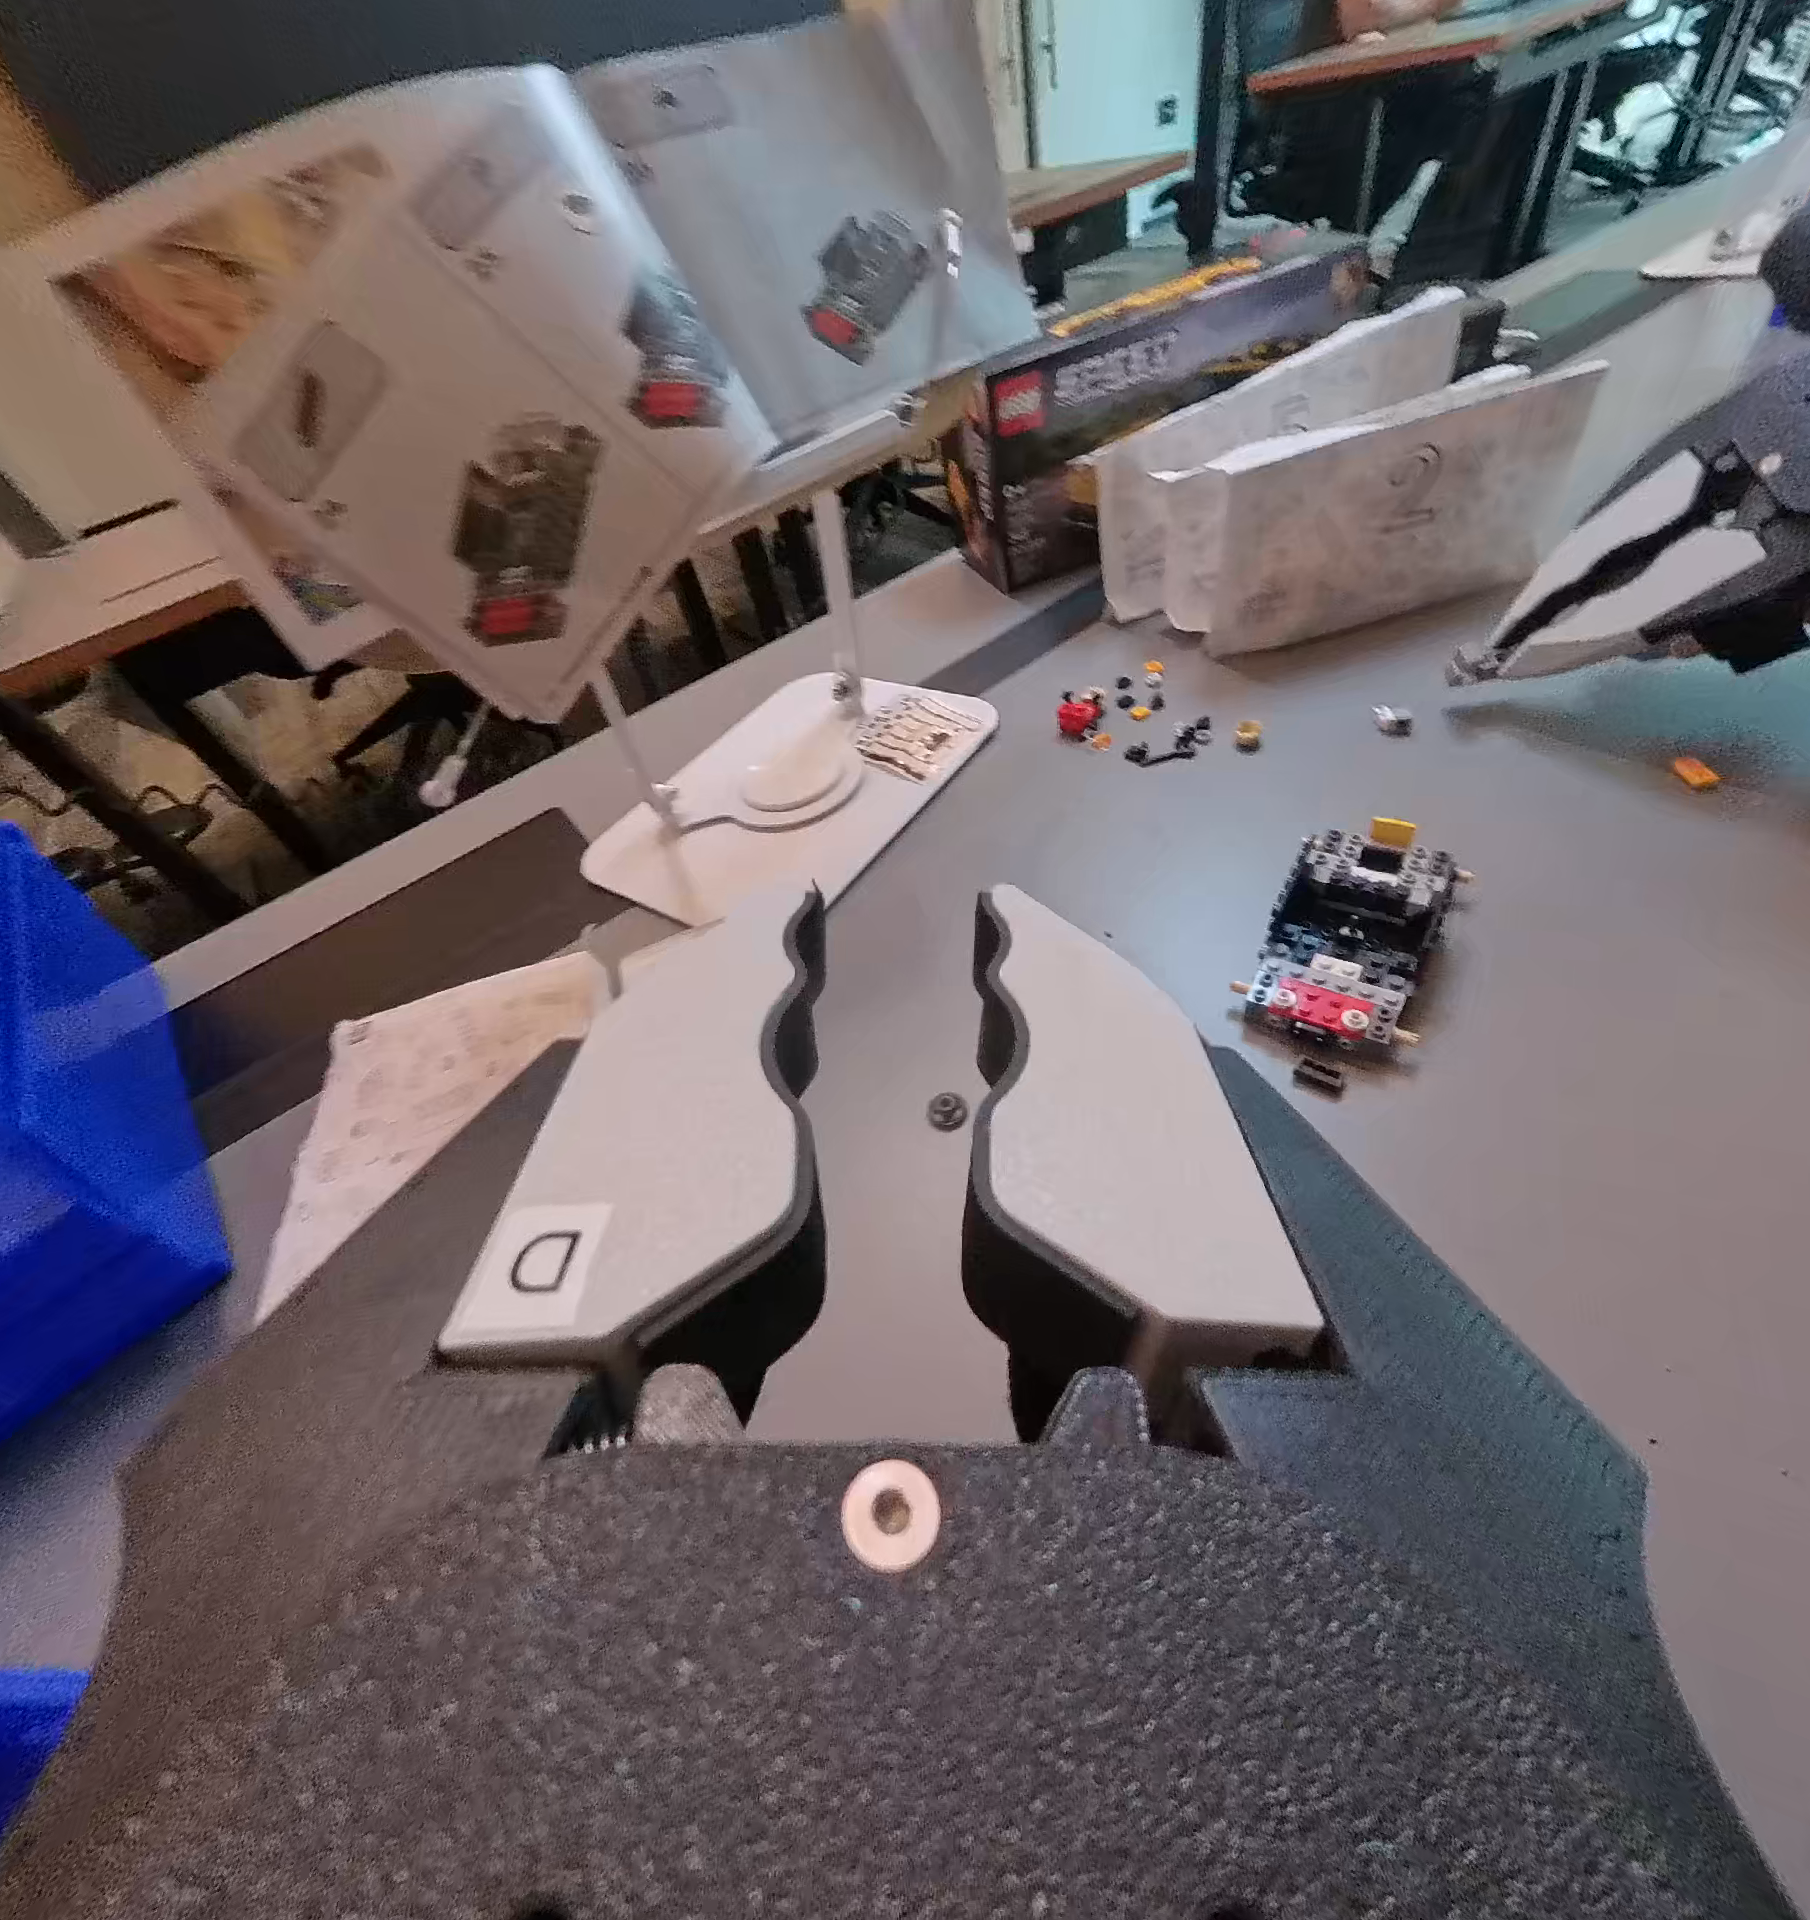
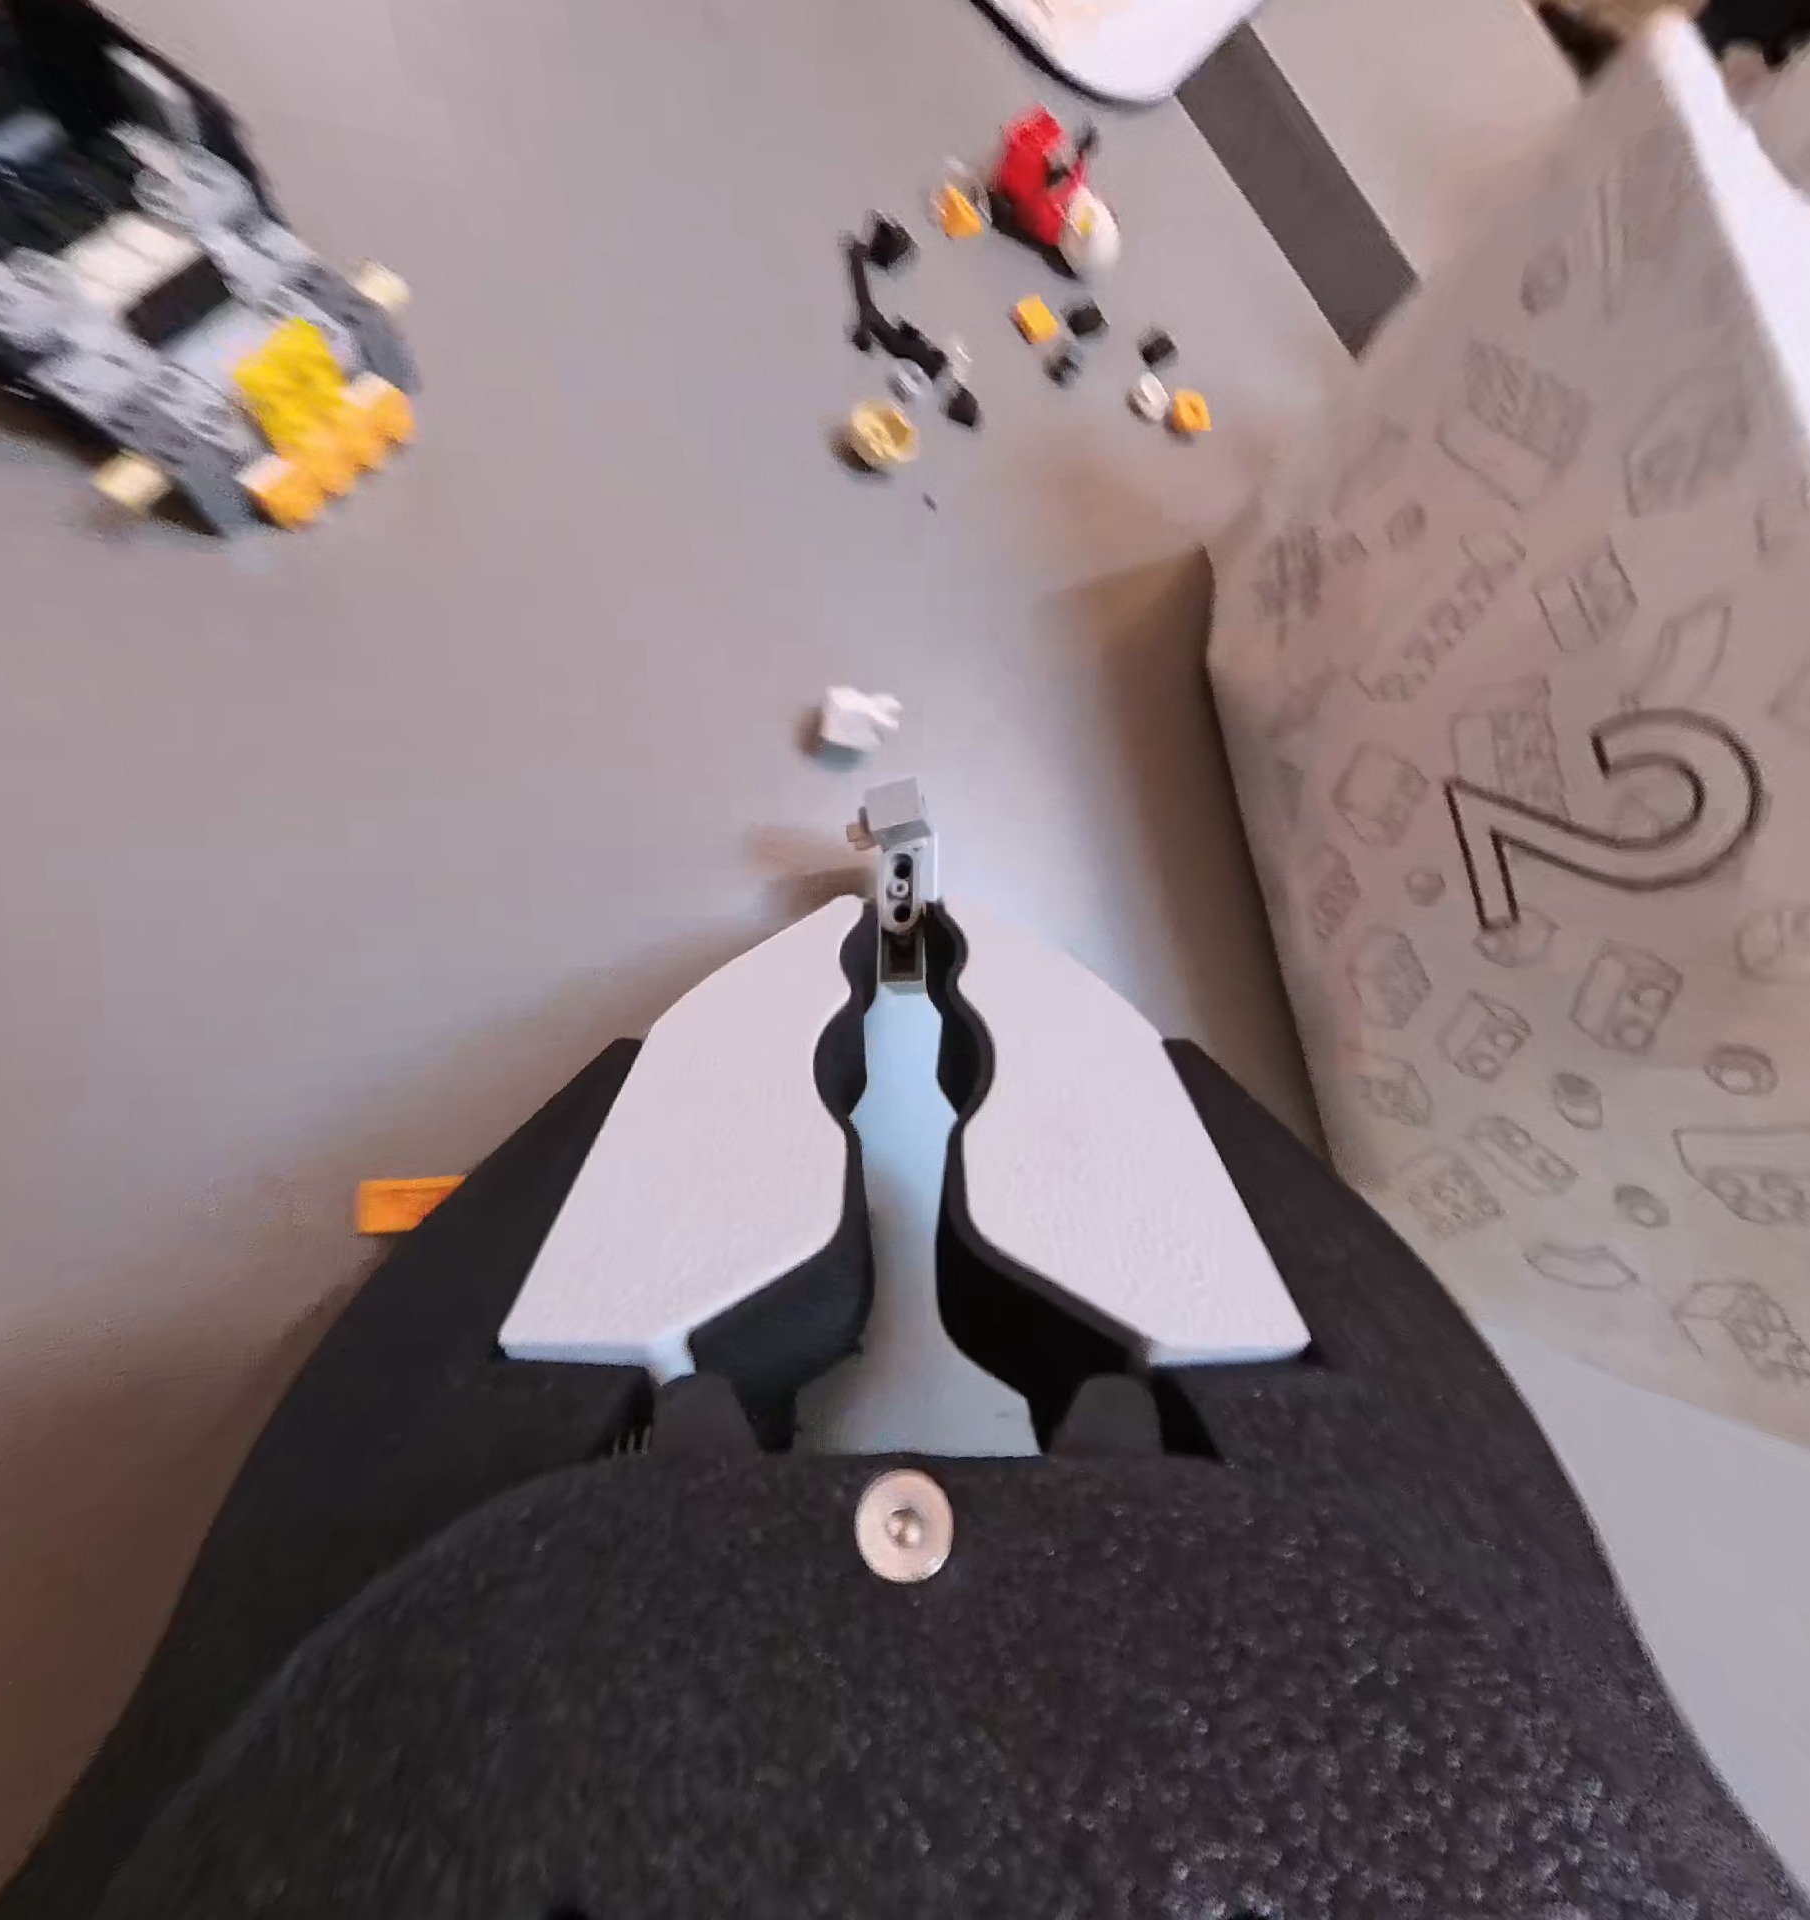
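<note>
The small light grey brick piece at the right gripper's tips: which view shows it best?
The right wrist view: the small light grey brick piece sits close and sharp between the right gripper's fingertips. The left wrist view shows only a tiny speck at that distant gripper's tips.

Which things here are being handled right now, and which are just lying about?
Being handled: right tool clamped on a small grey brick piece; left tool open, holding nothing; half-built brick car.

Lying about: loose bricks, numbered paper bag, booklet stand, blue bin.

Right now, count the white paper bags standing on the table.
2. One bag stands in front, nearest the right gripper; the other bag stands close behind it, beside the box. More may be hidden behind them.
</note>
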{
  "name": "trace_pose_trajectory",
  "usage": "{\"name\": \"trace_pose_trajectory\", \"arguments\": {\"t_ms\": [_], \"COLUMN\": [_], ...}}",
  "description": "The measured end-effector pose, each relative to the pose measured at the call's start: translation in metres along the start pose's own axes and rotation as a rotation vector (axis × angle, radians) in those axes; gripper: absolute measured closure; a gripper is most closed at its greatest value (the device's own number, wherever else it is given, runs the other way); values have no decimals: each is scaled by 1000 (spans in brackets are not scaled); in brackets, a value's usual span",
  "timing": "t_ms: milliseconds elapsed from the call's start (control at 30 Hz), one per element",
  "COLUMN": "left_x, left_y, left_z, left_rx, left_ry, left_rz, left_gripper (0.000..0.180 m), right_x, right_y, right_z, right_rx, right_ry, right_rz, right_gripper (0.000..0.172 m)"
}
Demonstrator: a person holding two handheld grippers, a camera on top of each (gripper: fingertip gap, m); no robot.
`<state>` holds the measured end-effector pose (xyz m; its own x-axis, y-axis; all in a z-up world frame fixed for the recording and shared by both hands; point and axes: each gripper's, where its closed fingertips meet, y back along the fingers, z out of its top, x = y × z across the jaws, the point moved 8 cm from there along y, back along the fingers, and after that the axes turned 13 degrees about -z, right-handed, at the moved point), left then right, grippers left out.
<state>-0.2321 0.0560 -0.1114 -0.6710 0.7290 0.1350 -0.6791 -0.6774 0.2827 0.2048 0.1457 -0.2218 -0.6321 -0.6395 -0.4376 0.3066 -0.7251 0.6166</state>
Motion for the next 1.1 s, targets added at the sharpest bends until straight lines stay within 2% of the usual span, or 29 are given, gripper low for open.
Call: {"name": "trace_pose_trajectory", "arguments": {"t_ms": [100,167,333,467,567,733,967,1100], "left_x": [-11,-22,-55,-67,-71,-85,-89,-91], "left_y": [-17,-29,-68,-101,-124,-146,-147,-148], "left_z": [-4,-6,-11,-9,-3,-9,-33,-39], "left_rx": [23,2,-87,-133,-102,-57,-62,-42], "left_ry": [-1,53,353,643,769,853,1183,1189], "left_rz": [-71,-162,-492,-715,-830,-941,-1146,-1153], "left_gripper": [154,154,151,145,145,143,159,161], "right_x": [20,36,81,108,119,127,139,143], "right_y": [11,18,38,52,60,63,53,49], "right_z": [21,36,80,107,122,119,112,110], "right_rx": [-78,-146,-383,-529,-616,-666,-673,-658], "right_ry": [59,99,206,304,342,416,557,613], "right_rz": [57,98,147,62,-16,-109,-197,-247], "right_gripper": [163,164,164,164,164,164,164,164]}}
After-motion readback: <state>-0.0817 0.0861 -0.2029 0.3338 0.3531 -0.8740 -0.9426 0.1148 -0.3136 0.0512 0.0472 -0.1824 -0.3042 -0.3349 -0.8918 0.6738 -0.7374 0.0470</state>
